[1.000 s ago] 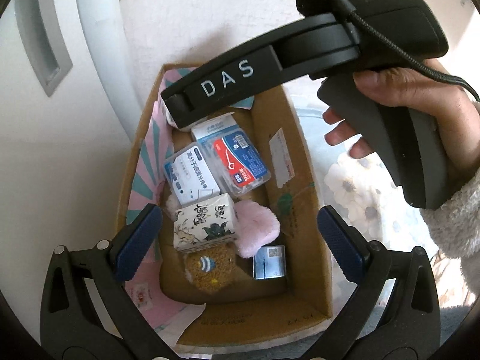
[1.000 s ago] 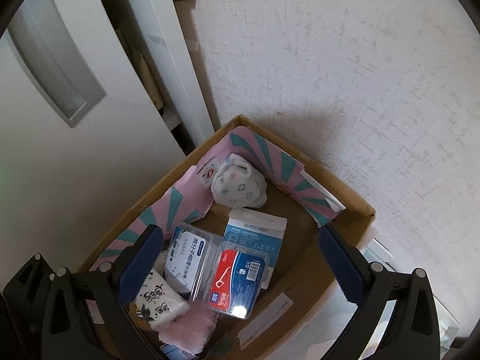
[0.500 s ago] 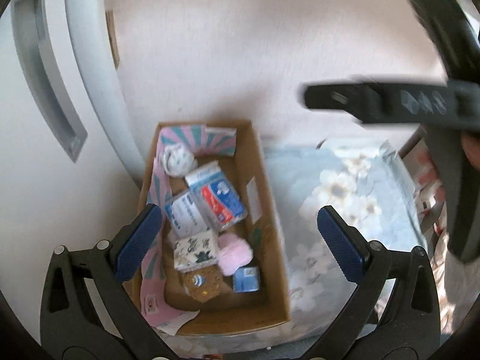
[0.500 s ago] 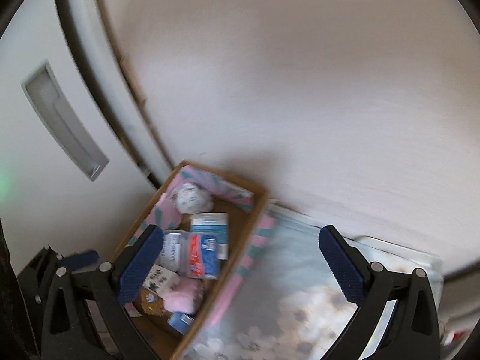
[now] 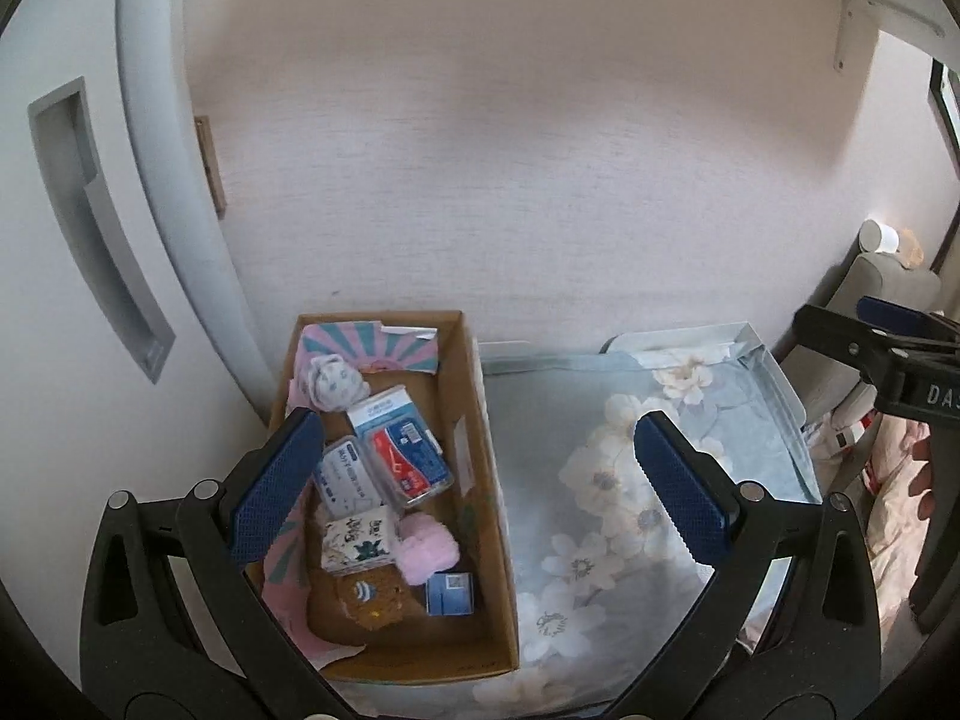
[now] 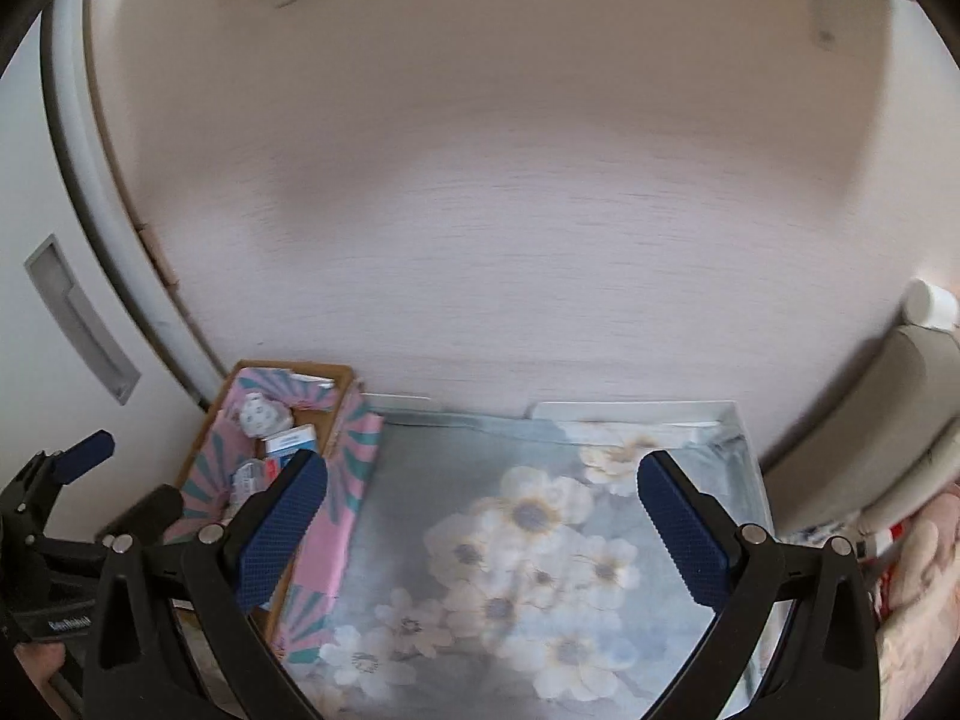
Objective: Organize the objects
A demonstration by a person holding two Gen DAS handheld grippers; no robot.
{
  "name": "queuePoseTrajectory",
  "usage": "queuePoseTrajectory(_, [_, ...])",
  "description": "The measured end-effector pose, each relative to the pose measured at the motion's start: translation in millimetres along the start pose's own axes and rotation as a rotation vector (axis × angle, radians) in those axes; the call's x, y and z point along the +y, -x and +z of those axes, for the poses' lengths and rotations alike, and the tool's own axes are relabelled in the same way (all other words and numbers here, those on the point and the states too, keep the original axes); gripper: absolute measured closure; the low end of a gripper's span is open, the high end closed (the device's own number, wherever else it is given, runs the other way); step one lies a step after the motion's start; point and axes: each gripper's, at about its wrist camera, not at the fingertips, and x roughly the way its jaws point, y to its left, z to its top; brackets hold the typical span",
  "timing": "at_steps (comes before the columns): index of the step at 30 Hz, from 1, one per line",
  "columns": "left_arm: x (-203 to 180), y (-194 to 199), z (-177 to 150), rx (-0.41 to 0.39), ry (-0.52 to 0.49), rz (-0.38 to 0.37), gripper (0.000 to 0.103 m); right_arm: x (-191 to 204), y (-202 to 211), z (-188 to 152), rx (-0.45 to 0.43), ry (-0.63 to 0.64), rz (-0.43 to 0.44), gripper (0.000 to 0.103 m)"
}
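Note:
A cardboard box (image 5: 477, 480) stands by the wall, lined with pink and teal paper. Inside lie a rolled patterned cloth (image 5: 333, 383), two clear floss-pick cases (image 5: 405, 456), a tissue pack (image 5: 359, 539), a pink fluffy item (image 5: 427, 546), a brown biscuit-like plush (image 5: 372, 600) and a small blue box (image 5: 450, 593). My left gripper (image 5: 477, 486) is open and empty, high above the box. My right gripper (image 6: 480, 525) is open and empty, above the floral tray (image 6: 516, 540). The box also shows in the right wrist view (image 6: 336, 384).
A pale blue floral tray (image 5: 630, 480) lies right of the box against the wall. A white cabinet door with a recessed handle (image 5: 96, 228) stands left. A beige chair (image 5: 876, 294) and pink bedding (image 5: 900, 540) are at the right. The right gripper's body (image 5: 888, 354) shows at the right edge.
Both grippers have pulled up and back from the box. The right gripper has swung right, from over the box to over the floral tray. Both stay open and empty.

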Motion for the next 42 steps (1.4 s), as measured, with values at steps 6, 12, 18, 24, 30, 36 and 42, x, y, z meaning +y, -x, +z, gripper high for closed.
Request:
queuePoseTrajectory(6, [-6.2, -1.2, -0.1, -0.007, -0.005, -0.009, 0.000, -7.0, 3.2, -3.2, 0.000, -0.015, -0.008, 0.000])
queuePoseTrajectory(12, [-6.0, -1.2, -0.2, -0.012, -0.002, -0.005, 0.000, -5.9, 4.3, -3.8, -0.014, -0.009, -0.015, 0.000])
queuePoseTrajectory(18, [-11.0, -2.0, 0.4, -0.013, -0.010, 0.005, 0.000, -8.4, 3.8, -4.5, -0.021, -0.010, -0.018, 0.000])
queuePoseTrajectory(24, [-11.1, -1.6, 2.0, -0.015, -0.001, 0.012, 0.000, -11.4, 4.4, -5.9, -0.023, -0.009, -0.015, 0.000])
queuePoseTrajectory(30, [-9.7, -2.1, 2.9, -0.012, 0.007, 0.006, 0.000, -17.3, 4.7, -7.3, -0.019, -0.021, -0.017, 0.000])
queuePoseTrajectory(36, [-11.3, -3.9, 3.8, -0.007, 0.004, 0.001, 0.000, -18.7, 3.7, -6.8, -0.016, -0.026, -0.018, 0.000])
queuePoseTrajectory(42, [-11.6, -4.3, 3.6, -0.007, 0.005, 0.001, 0.000, -19.5, 3.0, -6.9, -0.016, -0.028, -0.019, 0.000])
